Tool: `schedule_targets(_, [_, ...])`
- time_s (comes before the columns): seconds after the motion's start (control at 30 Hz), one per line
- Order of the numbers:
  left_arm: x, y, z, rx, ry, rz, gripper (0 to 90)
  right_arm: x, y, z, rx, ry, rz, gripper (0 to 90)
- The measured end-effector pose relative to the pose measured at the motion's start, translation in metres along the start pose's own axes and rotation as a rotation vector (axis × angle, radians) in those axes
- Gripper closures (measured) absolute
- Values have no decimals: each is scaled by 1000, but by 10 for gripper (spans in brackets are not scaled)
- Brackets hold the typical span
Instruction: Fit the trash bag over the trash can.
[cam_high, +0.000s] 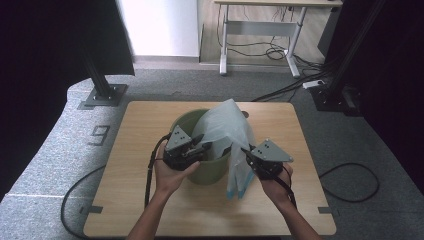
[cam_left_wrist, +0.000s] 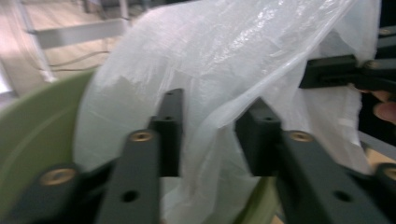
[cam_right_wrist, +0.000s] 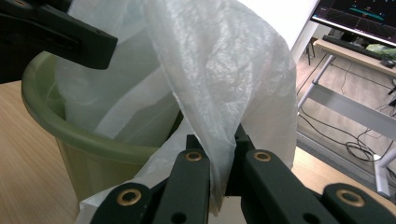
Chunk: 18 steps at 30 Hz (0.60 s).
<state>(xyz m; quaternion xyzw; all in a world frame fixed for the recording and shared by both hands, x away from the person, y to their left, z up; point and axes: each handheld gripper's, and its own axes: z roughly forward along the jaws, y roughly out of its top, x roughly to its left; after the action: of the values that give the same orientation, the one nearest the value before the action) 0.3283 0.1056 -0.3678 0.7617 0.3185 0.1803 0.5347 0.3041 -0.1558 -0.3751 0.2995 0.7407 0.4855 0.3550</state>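
On the wooden table (cam_high: 125, 170) stands a pale green plastic bin (cam_high: 210, 170), with a thin, translucent white bag (cam_high: 227, 127) rising crumpled out of its mouth and spilling over its right rim toward the tabletop. At the bin's left rim the left gripper (cam_left_wrist: 212, 137) has its jaws partly apart, a fold of the glossy, wrinkled film lying loose in the gap between them. To the right, the right gripper (cam_right_wrist: 224, 163) has its jaws clamped tight on a gathered pleat of the bag, holding it just above the rim.
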Motion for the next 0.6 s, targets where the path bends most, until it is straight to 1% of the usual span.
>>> schedule_targets(0.03, [2,-1,1,11,-23,-5,695,0,0,0,-1,1,2,887])
schedule_targets(0.1, [5,-2,2,17,-56,-16,732,-1,-1,-1,-4,10,7,887])
schedule_targets(0.17, [4,-2,2,15,-73,-22,798,0,-2,-1,-2,17,6,887])
schedule_targets(0.23, [4,-1,2,14,-66,-17,878,0,-2,0,-3,21,4,887])
schedule_targets(0.3, [5,-1,0,10,-45,-22,893,0,-2,-1,-9,24,12,886])
schedule_targets(0.33, [6,-1,0,11,-31,-24,894,1,-2,-1,-15,28,24,884])
schedule_targets(0.37, [9,-1,-1,14,-11,-34,894,1,-3,-2,-18,34,32,864])
schedule_targets(0.4, [11,-2,-1,18,6,-44,895,1,-6,-3,-18,46,45,830])
schedule_targets(0.43, [16,-4,-2,29,49,-57,895,2,-7,-3,-19,50,50,797])
schedule_targets(0.5, [24,-8,-4,39,68,-87,895,6,-17,-3,-16,70,73,688])
schedule_targets(0.53, [26,-9,-4,44,77,-92,895,10,-22,-2,-13,74,82,639])
schedule_targets(0.6, [28,-12,-5,50,80,-99,895,15,-32,-1,-15,82,105,542])
